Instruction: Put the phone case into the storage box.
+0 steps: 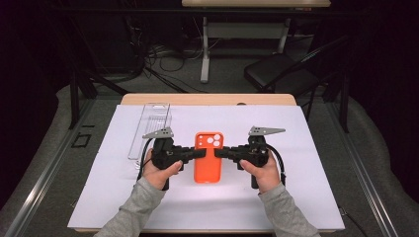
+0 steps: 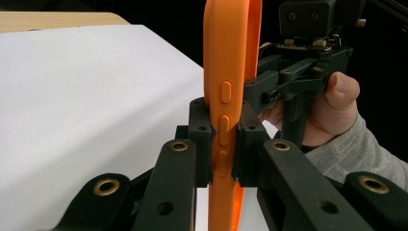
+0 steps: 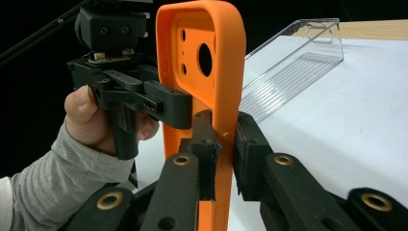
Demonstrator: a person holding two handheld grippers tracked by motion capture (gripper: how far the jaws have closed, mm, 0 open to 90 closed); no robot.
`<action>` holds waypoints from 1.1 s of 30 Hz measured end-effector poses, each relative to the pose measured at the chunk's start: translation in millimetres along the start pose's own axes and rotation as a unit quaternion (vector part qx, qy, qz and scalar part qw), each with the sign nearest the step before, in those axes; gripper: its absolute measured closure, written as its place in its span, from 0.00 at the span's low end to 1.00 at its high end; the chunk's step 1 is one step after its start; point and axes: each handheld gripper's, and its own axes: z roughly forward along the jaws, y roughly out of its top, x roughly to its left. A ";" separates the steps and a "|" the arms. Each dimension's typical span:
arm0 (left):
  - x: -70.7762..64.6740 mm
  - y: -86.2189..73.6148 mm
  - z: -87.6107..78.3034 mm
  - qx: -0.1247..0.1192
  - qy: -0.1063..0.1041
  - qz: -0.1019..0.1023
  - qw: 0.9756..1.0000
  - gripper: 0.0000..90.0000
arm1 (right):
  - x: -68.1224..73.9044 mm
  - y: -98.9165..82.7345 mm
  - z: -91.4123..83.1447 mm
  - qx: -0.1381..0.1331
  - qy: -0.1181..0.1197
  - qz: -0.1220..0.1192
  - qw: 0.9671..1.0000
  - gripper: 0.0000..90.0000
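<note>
Between the hands: case (image 1: 208,157), orange, at mid-sheet on the table (image 1: 316,197), held from both sides.
Long axis: runs away from the person in the high view, camera holes at the far end; in both gripper views it stands as a tall edge-on strip.
Left gripper (image 1: 197,154): jaws pressed onto the case's left long edge, right at its side buttons; pads pinch the wall from either face.
Right gripper (image 1: 220,153): jaws around the right long edge, closed on the wall or all but; a thin gap may remain at one pad.
Nearer hand: neither; both reach the case at about mid-length, facing each other across it.
Coming move, as I judge it: a lift or turn shared by both, so the edges must stay pinched evenly or the soft wall will twist.
Clear tray (image 1: 150,129): lies left and beyond the case, apart from it, long axis alike.
High view adds: layout, tray's distance.
Left gripper view adds: buttons (image 2: 225,109) under the pads.
Right gripper view adds: hollow inside of the case (image 3: 199,62).
</note>
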 end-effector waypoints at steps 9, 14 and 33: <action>-0.4 0.1 -0.1 -0.001 0.000 0.000 1.000 0.90 | -0.1 0.2 -0.7 0.000 0.003 -0.002 1.000 0.90; -0.6 0.2 -0.4 -0.003 0.000 0.000 1.000 0.90 | 0.0 0.2 -0.9 -0.002 0.005 -0.001 1.000 0.91; -0.5 0.7 -1.2 -0.014 0.003 -0.004 1.000 0.78 | 1.5 0.4 -1.2 -0.007 0.000 0.001 1.000 0.91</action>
